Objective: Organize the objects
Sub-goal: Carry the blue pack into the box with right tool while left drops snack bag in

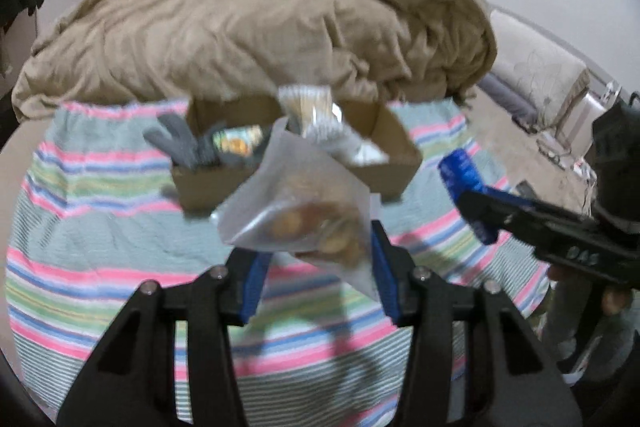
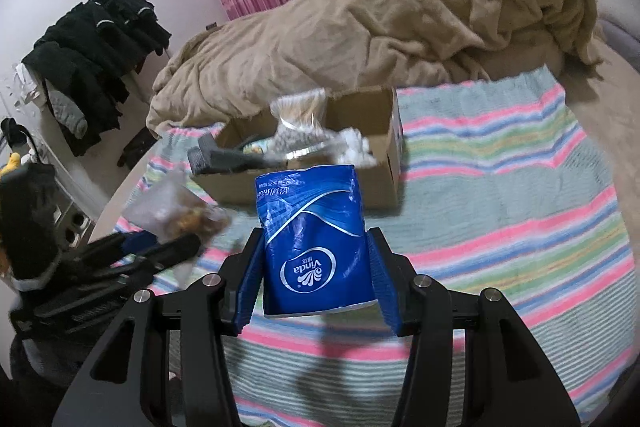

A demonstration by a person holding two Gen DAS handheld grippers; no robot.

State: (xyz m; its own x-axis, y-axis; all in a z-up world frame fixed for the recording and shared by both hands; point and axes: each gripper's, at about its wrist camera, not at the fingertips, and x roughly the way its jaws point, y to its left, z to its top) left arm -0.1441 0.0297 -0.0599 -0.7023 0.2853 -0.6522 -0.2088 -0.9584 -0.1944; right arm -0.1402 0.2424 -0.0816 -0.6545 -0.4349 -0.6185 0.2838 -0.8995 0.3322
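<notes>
Here the biggest thing is the bed, with a striped sheet (image 2: 500,187) spread over it and a big tan blanket (image 1: 256,39) heaped at the far end. On the sheet, just in front of the blanket, sits an open cardboard box (image 1: 394,147). It already has things in it: a grey glove (image 1: 176,139) hanging over its left wall, a crinkly clear packet (image 1: 316,115) sticking up in the middle, and other small bits that are too blurry to name.

The box is straight ahead of both tongs, and that is what the next move turns on. Its long side runs left to right across the view, with the open top facing up, so things can drop in from above.

The left gripper (image 1: 316,267) is closed on a see-through snack bag (image 1: 304,203) with brown pieces inside. The bag pokes up and forward, and its top corner looks to be already near the box's front wall.

The right gripper (image 2: 316,275) is squeezed on a blue tissue pack (image 2: 316,243) that stands up tall between the blue pads. The pack is off the sheet, on the near side of the box.

The left side looks a bit nearer to the box, so the snack bag likely goes in first. Both things still need to go forward and over the front wall.
</notes>
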